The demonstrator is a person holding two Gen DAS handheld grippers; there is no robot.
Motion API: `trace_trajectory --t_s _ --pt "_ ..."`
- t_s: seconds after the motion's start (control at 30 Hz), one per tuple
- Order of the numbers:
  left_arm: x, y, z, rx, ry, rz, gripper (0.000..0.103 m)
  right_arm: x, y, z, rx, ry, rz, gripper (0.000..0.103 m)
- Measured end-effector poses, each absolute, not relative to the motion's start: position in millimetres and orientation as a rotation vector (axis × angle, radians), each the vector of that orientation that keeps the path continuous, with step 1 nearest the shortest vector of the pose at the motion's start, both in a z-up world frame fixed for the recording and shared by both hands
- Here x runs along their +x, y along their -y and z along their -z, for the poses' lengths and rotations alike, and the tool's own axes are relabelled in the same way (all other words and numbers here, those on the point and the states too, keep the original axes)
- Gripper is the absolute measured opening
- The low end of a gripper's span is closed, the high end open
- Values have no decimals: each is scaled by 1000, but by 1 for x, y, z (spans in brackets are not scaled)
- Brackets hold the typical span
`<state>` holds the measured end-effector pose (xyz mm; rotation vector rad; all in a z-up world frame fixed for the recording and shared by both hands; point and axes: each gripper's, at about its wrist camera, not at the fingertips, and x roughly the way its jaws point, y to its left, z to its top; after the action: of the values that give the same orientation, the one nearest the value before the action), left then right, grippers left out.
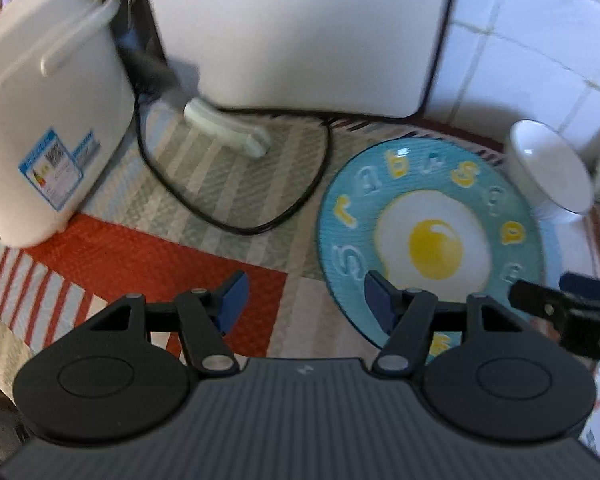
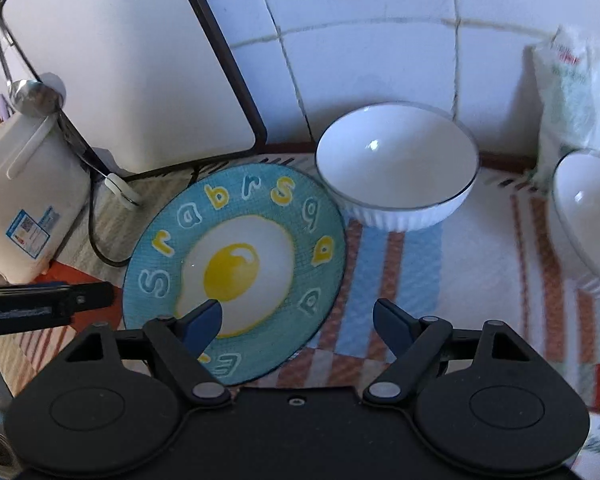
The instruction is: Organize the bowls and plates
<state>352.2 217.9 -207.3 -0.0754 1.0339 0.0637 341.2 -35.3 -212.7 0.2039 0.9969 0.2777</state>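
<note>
Both grippers hang over the patterned cloth (image 2: 420,264) with jaws apart and nothing between them. Left gripper (image 1: 304,300) sits at the near-left rim of the blue egg plate (image 1: 432,236); right gripper (image 2: 298,322) straddles its near-right edge. One white bowl (image 2: 396,168) stands just behind the plate, another (image 2: 588,216) farther right.

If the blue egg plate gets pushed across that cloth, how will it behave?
The round blue plate with a fried-egg picture looks glazed and rigid, so probably slippery to grip and breakable. It lies flat on the striped woven cloth, so it would likely slide and perhaps bunch the fabric, not tip.
</note>
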Motion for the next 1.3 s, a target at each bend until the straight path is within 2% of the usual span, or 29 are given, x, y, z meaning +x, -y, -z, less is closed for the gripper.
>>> trace_trajectory --t_s 0.3,0.37,0.4,0.47,0.5,0.53,0.6,0.87,0.97,1.03,1.13,1.3 --pt "369 -224 238 -129 -1092 -46 58 350 19 226 234 -1022 -276 78" --pt "369 -225 241 -173 -1095 -20 44 351 19 227 246 -1023 -259 76" --pt "369 -224 242 -191 -1096 -3 40 352 19 227 255 -1024 -250 72" --pt "369 -222 243 -220 -1097 31 22 354 20 230 265 -1033 -231 64" --pt "369 -220 243 -228 -1099 44 20 356 21 231 263 -1046 -223 57" --pt "370 -216 243 -223 -1103 42 21 359 21 234 261 -1060 -215 51" --pt "370 -212 242 -205 -1099 24 22 362 22 237 255 -1083 -204 46" --pt "372 -210 247 -221 -1065 14 31 364 20 240 242 -1075 -205 46" --pt "373 -212 248 -247 -1049 7 31 364 20 241 237 -1063 -207 46" --pt "371 -211 248 -253 -1036 -10 30 363 21 241 231 -1064 -196 34" --pt "370 -211 247 -256 -1038 -19 27 367 34 241 317 -1092 -184 23" --pt "365 -217 238 -264 -1047 -20 23 357 33 223 267 -1061 -224 18"
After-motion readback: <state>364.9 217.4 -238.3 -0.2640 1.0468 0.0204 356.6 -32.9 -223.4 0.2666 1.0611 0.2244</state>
